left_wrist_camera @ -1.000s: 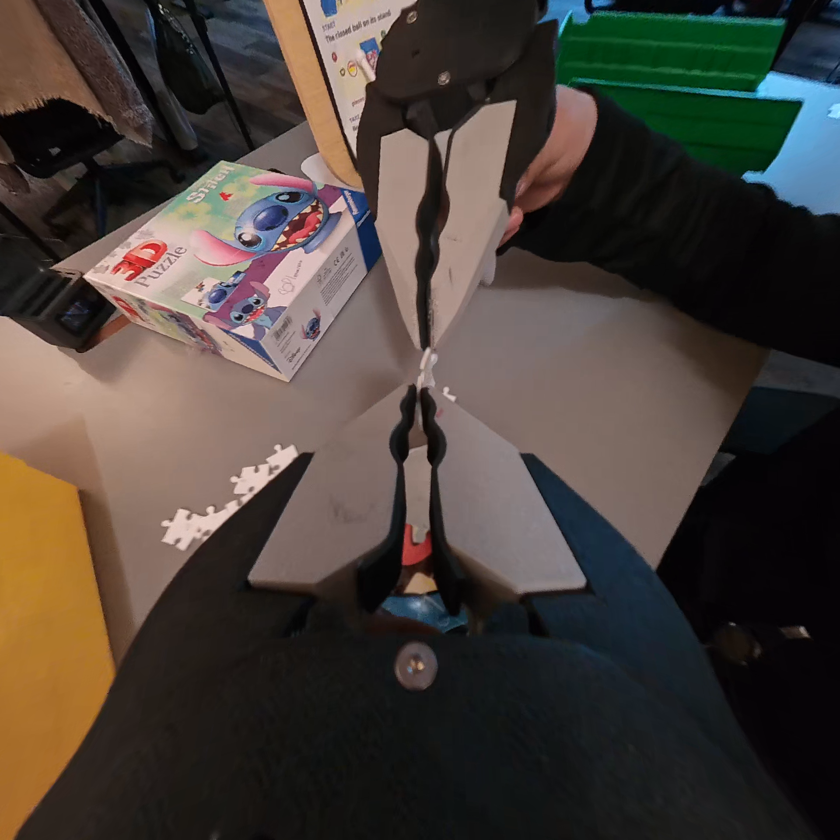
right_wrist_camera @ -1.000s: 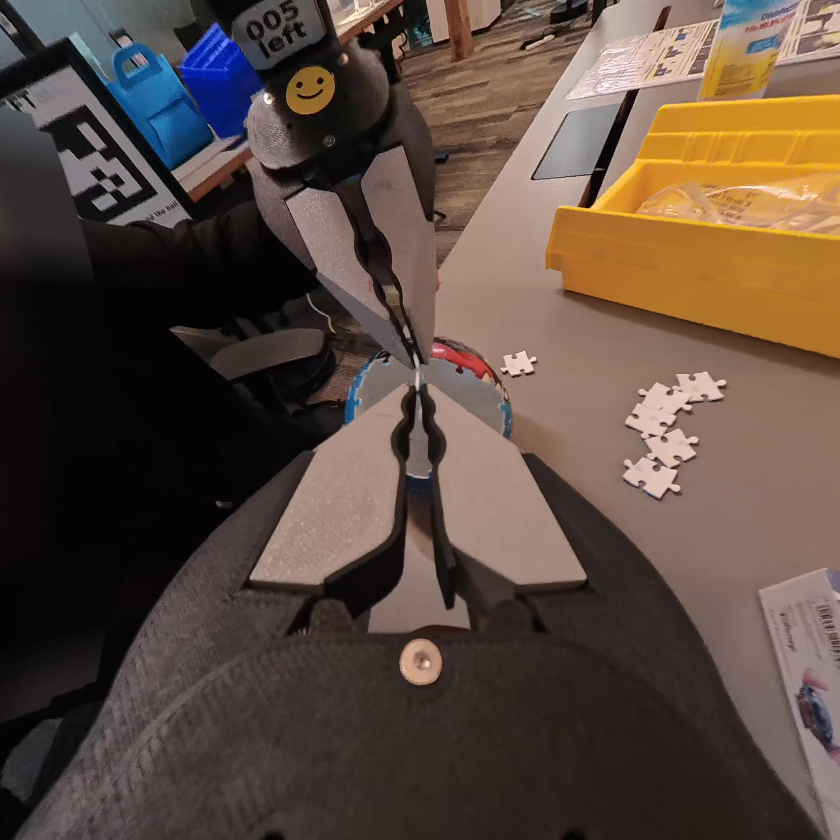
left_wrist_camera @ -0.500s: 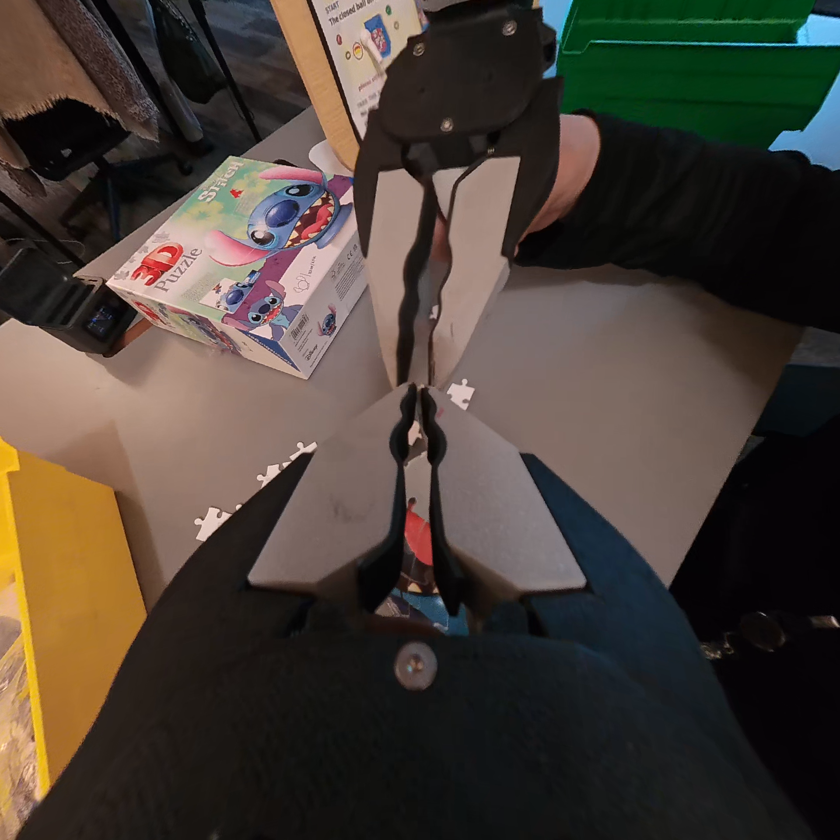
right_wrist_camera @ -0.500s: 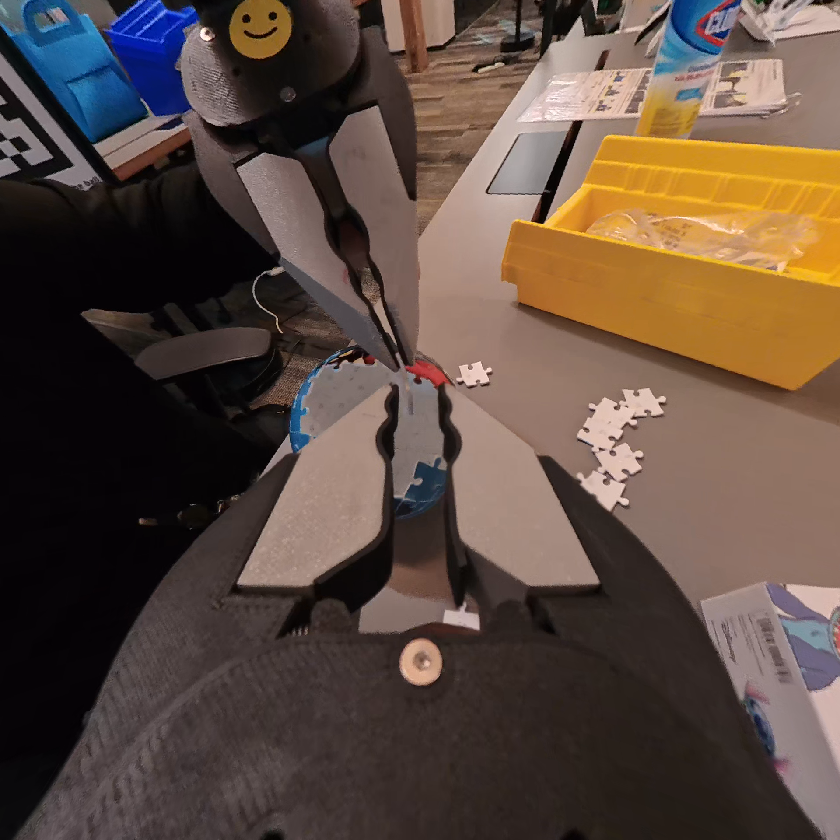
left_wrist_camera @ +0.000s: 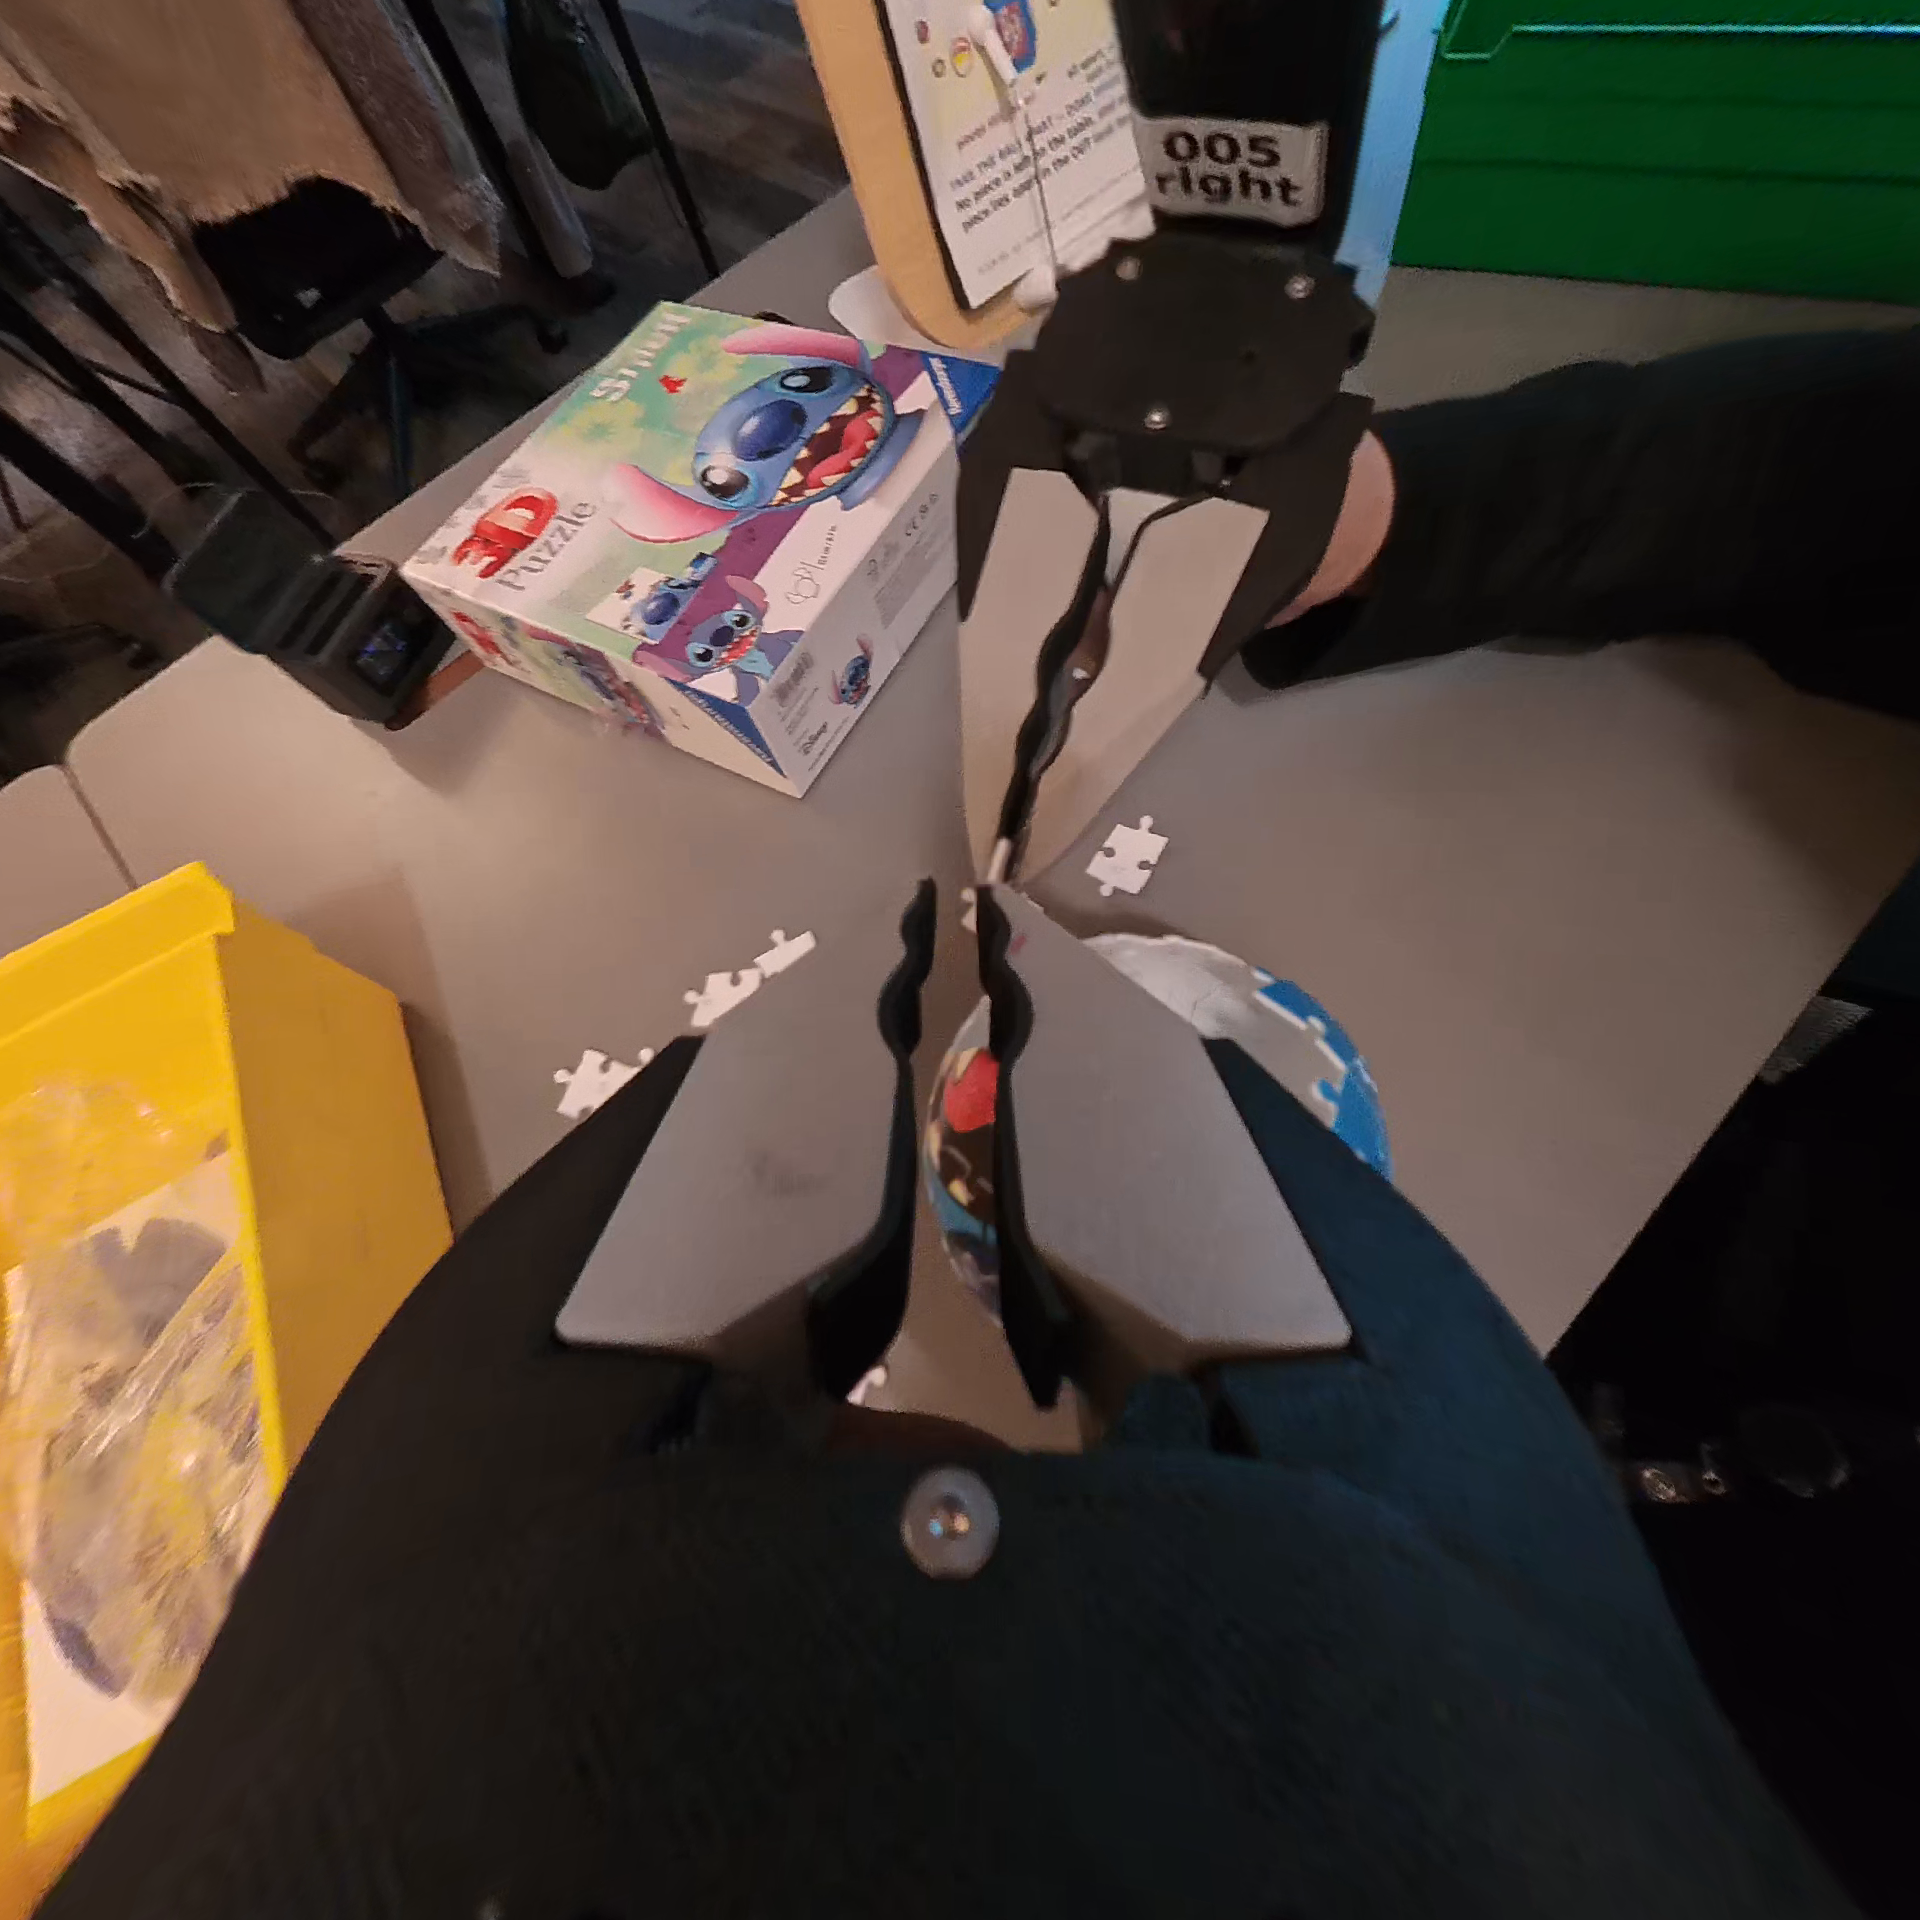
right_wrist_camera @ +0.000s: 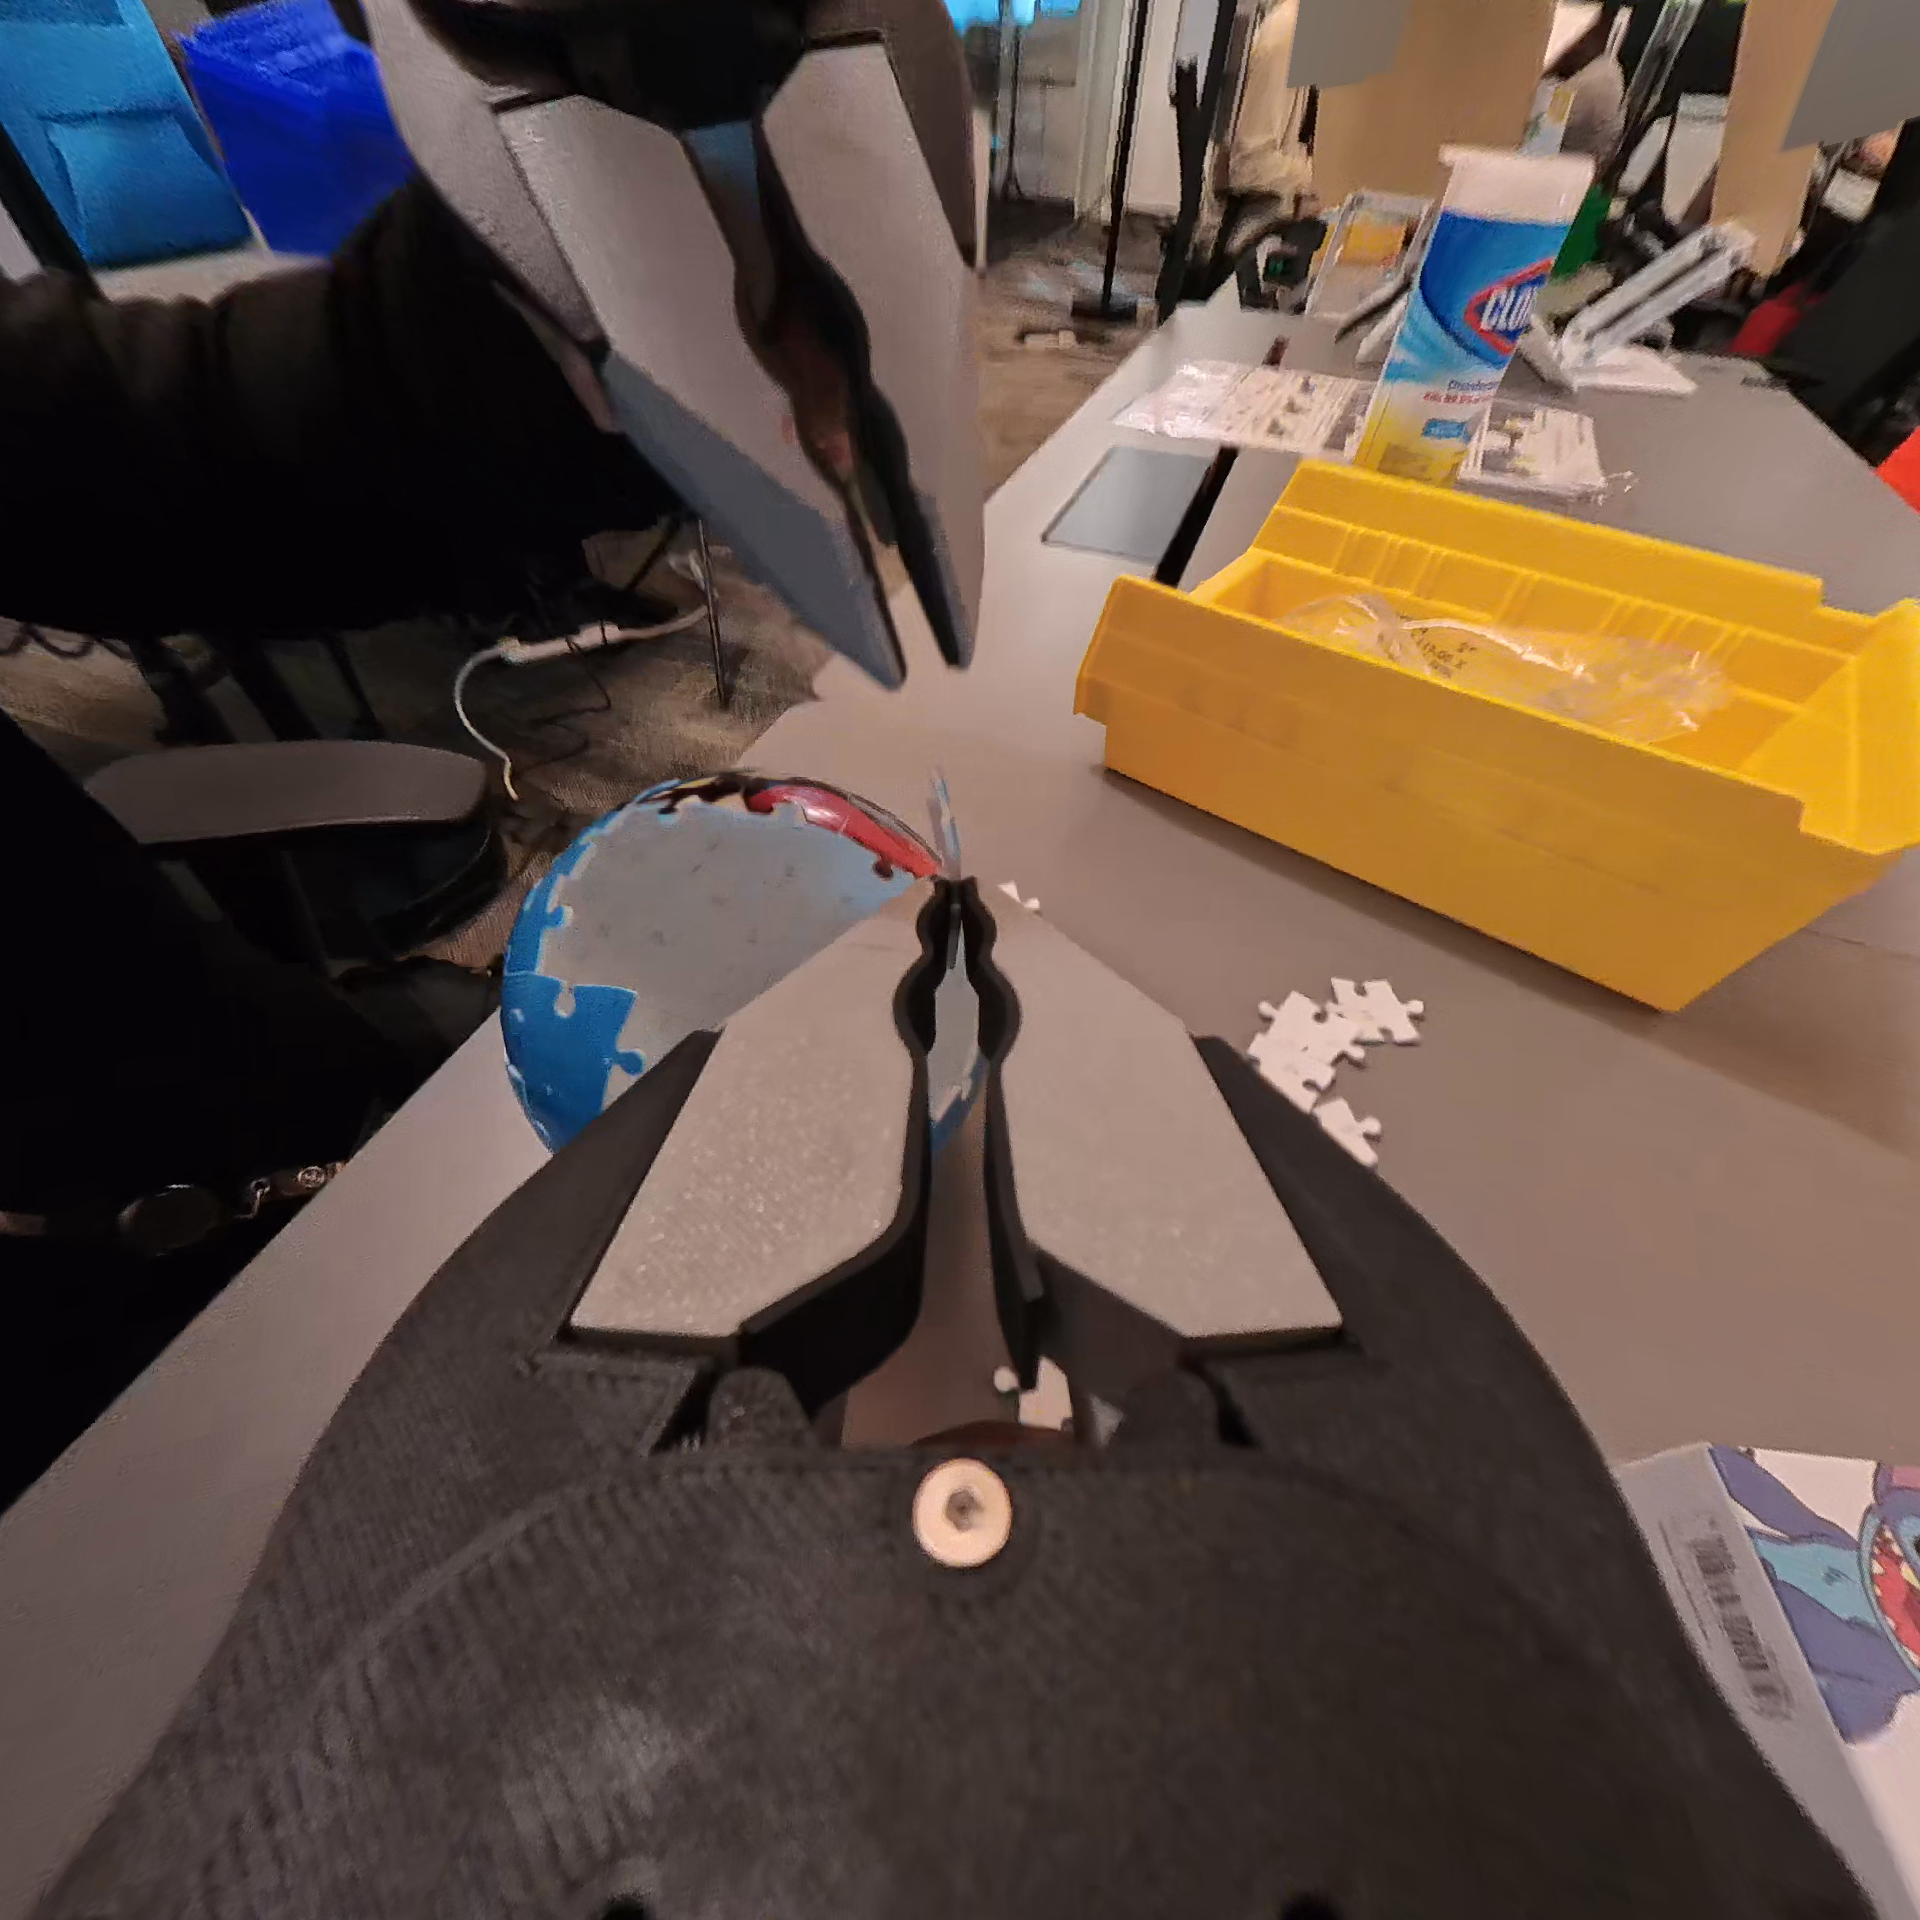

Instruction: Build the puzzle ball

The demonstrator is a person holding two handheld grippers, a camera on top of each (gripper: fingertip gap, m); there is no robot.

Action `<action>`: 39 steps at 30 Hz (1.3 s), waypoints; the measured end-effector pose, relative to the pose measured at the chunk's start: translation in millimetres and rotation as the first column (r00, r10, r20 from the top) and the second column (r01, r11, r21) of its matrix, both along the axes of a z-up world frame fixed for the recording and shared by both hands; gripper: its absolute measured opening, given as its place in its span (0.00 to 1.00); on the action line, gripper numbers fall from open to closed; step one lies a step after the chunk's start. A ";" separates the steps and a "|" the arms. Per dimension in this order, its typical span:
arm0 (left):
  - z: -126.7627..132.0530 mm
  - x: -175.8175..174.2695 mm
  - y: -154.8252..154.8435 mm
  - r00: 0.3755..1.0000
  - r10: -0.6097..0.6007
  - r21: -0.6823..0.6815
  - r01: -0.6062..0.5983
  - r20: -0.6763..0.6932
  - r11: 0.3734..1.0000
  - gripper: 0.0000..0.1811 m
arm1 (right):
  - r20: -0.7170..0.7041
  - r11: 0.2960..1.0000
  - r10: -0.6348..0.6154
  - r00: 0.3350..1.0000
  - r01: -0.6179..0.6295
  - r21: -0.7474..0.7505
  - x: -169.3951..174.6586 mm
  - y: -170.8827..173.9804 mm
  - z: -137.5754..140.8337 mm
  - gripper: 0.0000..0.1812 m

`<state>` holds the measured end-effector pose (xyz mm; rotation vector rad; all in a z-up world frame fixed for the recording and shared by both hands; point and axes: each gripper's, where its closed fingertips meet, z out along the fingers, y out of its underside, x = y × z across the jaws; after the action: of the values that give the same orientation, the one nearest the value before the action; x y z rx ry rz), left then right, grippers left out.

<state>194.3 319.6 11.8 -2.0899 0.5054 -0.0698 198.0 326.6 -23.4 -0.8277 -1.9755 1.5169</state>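
Observation:
The part-built puzzle ball point(right_wrist_camera: 686, 914), blue with a red patch and an open grey inside, sits on the grey table near its edge; it also shows in the left wrist view point(left_wrist_camera: 1278, 1029). My right gripper point(right_wrist_camera: 954, 894) is shut on a small white puzzle piece point(right_wrist_camera: 943, 821), held just beside the ball's rim. In the left wrist view the right gripper point(left_wrist_camera: 1003, 868) points down with the piece point(left_wrist_camera: 997, 860) at its tip. My left gripper point(left_wrist_camera: 951, 904) is open by a narrow gap and empty. In the right wrist view it point(right_wrist_camera: 925, 670) hangs above the ball.
Loose white pieces point(right_wrist_camera: 1330, 1029) lie on the table point(right_wrist_camera: 1351, 1299), one point(left_wrist_camera: 1127, 857) near the ball. A yellow bin point(right_wrist_camera: 1455, 727) with a plastic bag, the puzzle box point(left_wrist_camera: 727, 540), a black device point(left_wrist_camera: 312, 613), a sign board point(left_wrist_camera: 935, 135), green bins point(left_wrist_camera: 1662, 135) and a wipes canister point(right_wrist_camera: 1475, 312) stand around. The left gripper's tips are roughly 4 cm from the right gripper's.
The piece passed from my left gripper to my right. The right gripper opened, then shut on it. The left gripper opened and drew back upward, away from the ball.

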 end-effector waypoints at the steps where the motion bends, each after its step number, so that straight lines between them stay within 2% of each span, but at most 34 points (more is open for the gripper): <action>1: 2.8 -4.8 -2.9 1.000 0.016 0.004 -0.016 -0.003 1.000 0.03 | -0.026 1.000 0.006 1.000 -0.006 -0.022 0.3 -0.3 1.6 0.00; 4: 8.0 -18.8 -13.0 0.998 0.064 0.015 -0.064 -0.001 0.998 0.04 | -0.061 0.997 0.021 0.998 -0.025 -0.073 1.4 -2.1 2.9 0.00; 9: -0.1 -37.9 -27.9 0.990 0.140 -0.007 -0.140 -0.009 0.990 0.05 | -0.059 0.989 0.070 0.996 -0.078 -0.129 1.3 -12.6 -6.6 0.00; 19: -12.8 -36.3 -32.6 0.988 0.153 -0.047 -0.154 -0.019 0.987 0.05 | -0.201 0.986 0.075 0.977 -0.103 -0.133 -0.4 -11.3 -10.7 0.00; 29: -16.1 -16.3 -23.4 0.993 0.105 -0.061 -0.108 -0.053 0.992 0.07 | -0.292 0.990 0.110 0.950 -0.132 -0.057 0.3 -17.2 -14.7 0.00; 39: -22.9 0.0 -24.2 0.983 0.069 -0.076 -0.083 -0.167 0.994 0.14 | -0.424 0.991 0.123 0.897 -0.085 0.107 2.7 -11.7 -11.1 0.00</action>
<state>194.3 295.5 -11.1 -2.2057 0.5288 0.1295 200.7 314.9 -34.5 -0.3135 -1.7568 1.5059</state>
